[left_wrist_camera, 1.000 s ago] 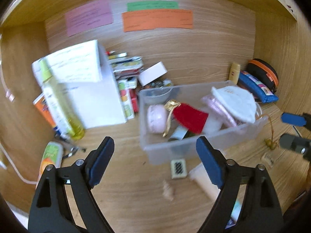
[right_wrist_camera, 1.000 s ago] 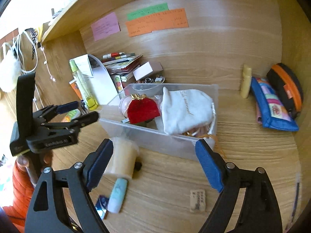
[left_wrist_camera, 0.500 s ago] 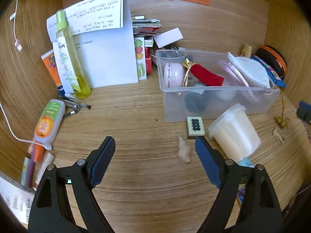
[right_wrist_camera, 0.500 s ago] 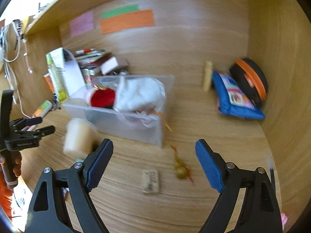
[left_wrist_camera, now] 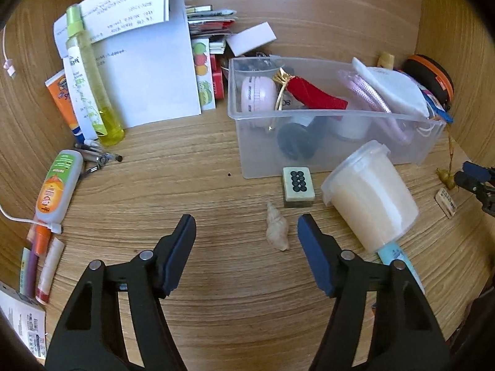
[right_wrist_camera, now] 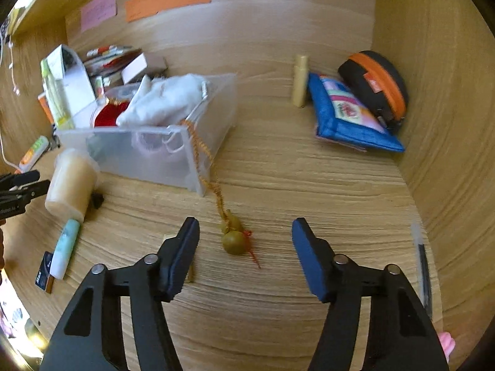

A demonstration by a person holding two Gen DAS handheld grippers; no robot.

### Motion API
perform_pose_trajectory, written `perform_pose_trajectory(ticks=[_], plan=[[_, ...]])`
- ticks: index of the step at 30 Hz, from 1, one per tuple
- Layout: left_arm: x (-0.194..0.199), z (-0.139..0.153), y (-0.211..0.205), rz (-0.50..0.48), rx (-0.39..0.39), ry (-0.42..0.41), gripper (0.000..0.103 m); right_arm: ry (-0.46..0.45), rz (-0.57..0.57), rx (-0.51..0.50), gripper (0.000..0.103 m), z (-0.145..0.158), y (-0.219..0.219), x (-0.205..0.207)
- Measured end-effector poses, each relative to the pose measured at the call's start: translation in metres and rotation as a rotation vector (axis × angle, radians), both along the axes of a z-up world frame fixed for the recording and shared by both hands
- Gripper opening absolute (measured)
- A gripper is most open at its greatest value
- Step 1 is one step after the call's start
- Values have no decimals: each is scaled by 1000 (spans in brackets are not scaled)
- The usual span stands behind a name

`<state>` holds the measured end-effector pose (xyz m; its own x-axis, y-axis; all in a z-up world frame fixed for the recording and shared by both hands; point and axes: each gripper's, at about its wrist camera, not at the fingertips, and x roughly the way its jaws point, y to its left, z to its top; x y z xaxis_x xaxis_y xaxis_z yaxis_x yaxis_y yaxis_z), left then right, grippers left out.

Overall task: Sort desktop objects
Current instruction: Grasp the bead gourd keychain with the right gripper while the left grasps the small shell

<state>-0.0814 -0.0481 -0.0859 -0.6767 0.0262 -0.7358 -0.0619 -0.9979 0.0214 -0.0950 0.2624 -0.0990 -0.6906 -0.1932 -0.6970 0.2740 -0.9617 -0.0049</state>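
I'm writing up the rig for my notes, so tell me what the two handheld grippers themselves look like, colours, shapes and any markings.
Both look alike. The left gripper and right gripper each have two matte black, angular arms with triangular cut-outs and round silver pivot pins. The fingertips carry dark blue, flat, ridged pads. Seen from the right wrist view, the left gripper's black body bears small white lettering, too small to read. No cables or sleeves show.

A wooden desk (left_wrist_camera: 191, 167) carries a clear bin (left_wrist_camera: 324, 142) (filled), tub (left_wrist_camera: 368, 198), tile (left_wrist_camera: 297, 182) and shell (left_wrist_camera: 277, 228).
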Motion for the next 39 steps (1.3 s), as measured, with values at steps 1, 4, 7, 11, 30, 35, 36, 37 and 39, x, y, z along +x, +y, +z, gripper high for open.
perform_pose_trajectory(ticks=[1,4,7,11,30,35,36,37,39], plan=[[-2,0,1,-1,-1,-6,68,-6,16,8,49,-2,-3,-2],[-6,1,5,-8,-11,-15,68,-25,44,35,38,-8,-11,-6],[-10,2,10,-16,-28,-20,67,-56,62,57,32,-14,-15,-12],[-17,-1,13,-23,-30,-46,50,-89,71,49,21,-21,-14,-16],[-16,-9,23,-37,-4,-65,22,-88,58,-87,18,-9,1,-18],[-16,-9,25,-44,1,-58,17,-16,61,-148,18,13,6,-13],[-16,-9,24,-44,8,-57,17,-6,62,-150,18,16,6,-12],[-15,-9,23,-41,21,-59,17,8,60,-157,18,21,6,-11],[-12,-7,20,-36,40,-55,17,21,64,-176,18,28,7,-11]])
